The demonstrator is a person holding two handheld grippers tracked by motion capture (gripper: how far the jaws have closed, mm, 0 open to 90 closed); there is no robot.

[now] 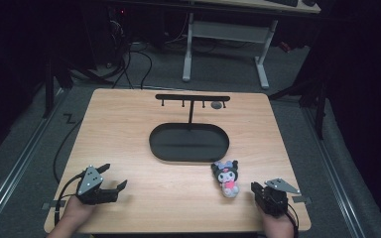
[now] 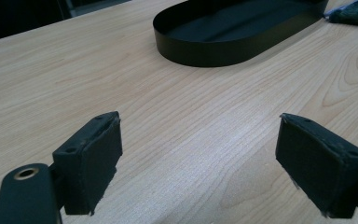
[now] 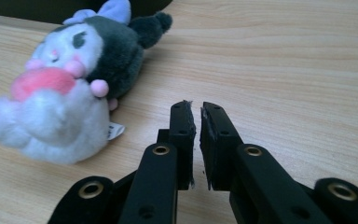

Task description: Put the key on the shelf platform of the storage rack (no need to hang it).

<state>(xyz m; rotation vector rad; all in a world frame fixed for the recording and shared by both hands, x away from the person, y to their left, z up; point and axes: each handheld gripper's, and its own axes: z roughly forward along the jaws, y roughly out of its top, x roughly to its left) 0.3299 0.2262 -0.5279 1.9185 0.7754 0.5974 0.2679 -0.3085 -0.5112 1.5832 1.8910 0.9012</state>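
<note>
Wooden table (image 1: 144, 124) holds a plush toy (image 1: 227, 177) (lying near the oval black tray (image 1: 188, 143)); left gripper (image 1: 113, 177) spread wide, right gripper (image 1: 254, 187) seemingly pressed together.

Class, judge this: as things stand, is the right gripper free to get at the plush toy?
Probably yes. The plush toy lies just beside the right gripper with bare table between them, but its jaws are shut and must open first.
</note>
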